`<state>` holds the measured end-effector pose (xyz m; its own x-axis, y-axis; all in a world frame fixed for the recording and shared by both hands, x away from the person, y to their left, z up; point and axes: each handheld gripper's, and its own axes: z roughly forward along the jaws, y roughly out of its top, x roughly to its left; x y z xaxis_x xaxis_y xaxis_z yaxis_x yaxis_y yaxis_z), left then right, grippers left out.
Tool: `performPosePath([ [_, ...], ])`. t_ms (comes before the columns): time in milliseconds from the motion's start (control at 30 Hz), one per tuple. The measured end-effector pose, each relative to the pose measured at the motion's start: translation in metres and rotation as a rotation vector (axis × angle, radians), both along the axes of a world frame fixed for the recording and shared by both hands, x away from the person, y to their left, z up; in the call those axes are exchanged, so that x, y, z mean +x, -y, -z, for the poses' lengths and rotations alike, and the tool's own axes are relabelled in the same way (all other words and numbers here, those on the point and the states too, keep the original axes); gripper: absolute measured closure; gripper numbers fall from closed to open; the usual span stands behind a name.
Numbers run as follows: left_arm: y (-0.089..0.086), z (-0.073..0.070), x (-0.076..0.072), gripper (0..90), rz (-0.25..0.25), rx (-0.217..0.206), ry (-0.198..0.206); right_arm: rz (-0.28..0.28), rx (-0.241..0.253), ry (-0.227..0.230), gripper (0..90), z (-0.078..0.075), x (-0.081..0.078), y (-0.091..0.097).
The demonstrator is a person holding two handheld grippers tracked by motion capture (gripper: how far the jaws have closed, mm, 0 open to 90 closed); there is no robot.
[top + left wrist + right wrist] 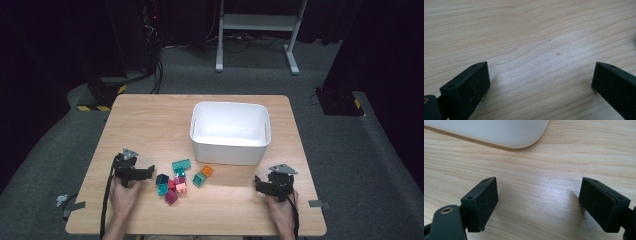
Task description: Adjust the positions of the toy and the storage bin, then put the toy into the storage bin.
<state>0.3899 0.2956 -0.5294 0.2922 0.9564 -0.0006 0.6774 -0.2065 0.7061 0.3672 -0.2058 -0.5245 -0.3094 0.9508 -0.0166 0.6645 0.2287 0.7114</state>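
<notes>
High view: one white plastic tub (230,145) stands empty on the pale wooden table (150,120); about nine small coloured plastic building blocks (179,181) lie clustered in front of it, none in yet, so the work looks unstarted.
Left gripper view: the left gripper (540,82) hangs over bare wood, jaws spread wide, nothing between them.
Right gripper view: the right gripper (539,200) is likewise wide and empty, just short of the tub's rounded corner.
Count: two grippers, one tub.

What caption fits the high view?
Both grippers, left and right, rest open beside the toy bricks before a white bin.
</notes>
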Motion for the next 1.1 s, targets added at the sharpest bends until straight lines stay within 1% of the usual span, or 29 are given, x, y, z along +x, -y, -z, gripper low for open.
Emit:
performPosePath([
  [800,-0.0003,0.0000,-0.0004,1.6,-0.001,0.001,0.001,-0.002,0.001,0.000,15.8,-0.0001,0.0001,0.0000],
  [1000,0.0004,0.0000,-0.0017,1.6,-0.013,-0.003,0.001,-0.008,0.001,0.002,16.6,-0.0001,0.0006,-0.0004],
  [1100,0.0003,0.0000,-0.0016,1.6,-0.011,-0.002,0.001,-0.008,0.001,0.002,16.6,-0.0001,0.0006,-0.0004],
])
